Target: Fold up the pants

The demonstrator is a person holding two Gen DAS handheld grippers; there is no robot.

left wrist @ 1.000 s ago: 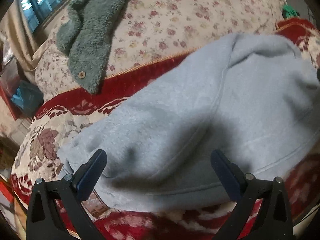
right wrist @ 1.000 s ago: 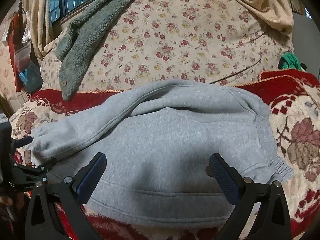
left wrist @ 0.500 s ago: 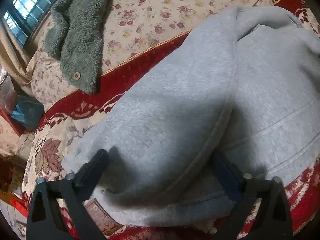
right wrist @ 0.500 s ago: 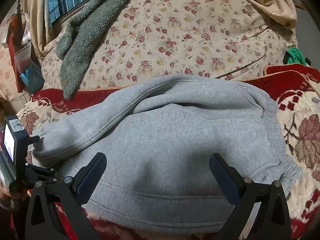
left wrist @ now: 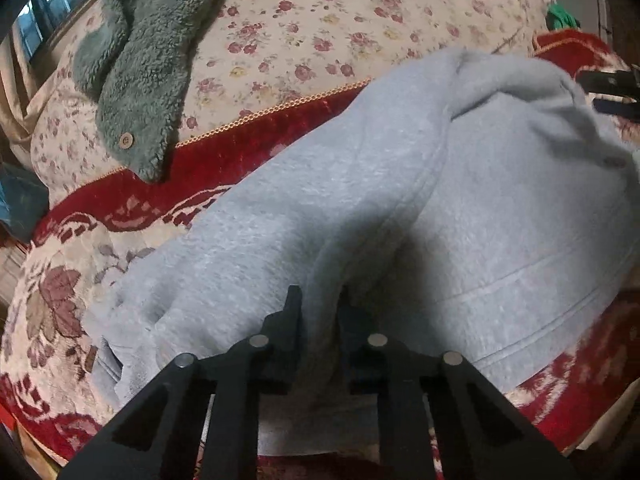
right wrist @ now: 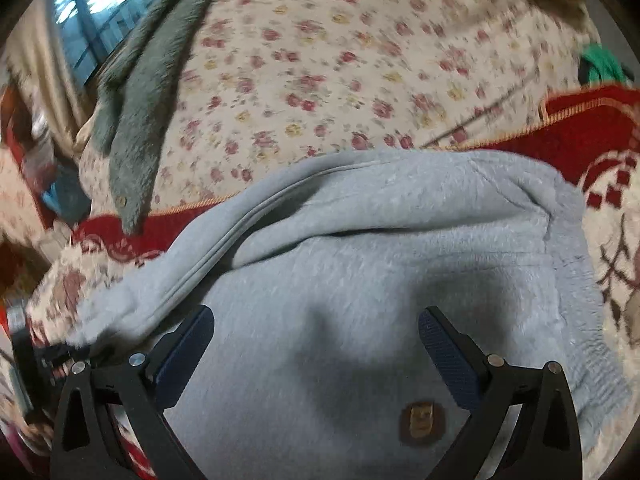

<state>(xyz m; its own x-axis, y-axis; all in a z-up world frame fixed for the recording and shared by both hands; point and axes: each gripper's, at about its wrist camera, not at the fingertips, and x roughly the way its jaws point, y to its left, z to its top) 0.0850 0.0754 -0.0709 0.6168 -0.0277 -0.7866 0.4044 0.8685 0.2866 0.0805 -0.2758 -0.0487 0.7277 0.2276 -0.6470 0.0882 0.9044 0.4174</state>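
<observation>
Left tool (left wrist: 318, 308) pinched tight on a ridge of the grey pants (left wrist: 460, 208). Right tool (right wrist: 316, 344) spread wide over the pants, gripping nothing. Pants lie bunched on red patterned blanket (left wrist: 224, 156). Floral cover (left wrist: 320, 28) behind, green fleece garment (left wrist: 148, 80) draped on it.

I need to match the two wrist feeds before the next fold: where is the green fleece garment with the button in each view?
Left wrist view: the green fleece garment hangs at upper left, over the floral cover, button near its lower tip.
Right wrist view: the same garment runs down the upper left, blurred, its tip reaching the red blanket.
Shared landmark: the grey pants lie below and right of it in both.
</observation>
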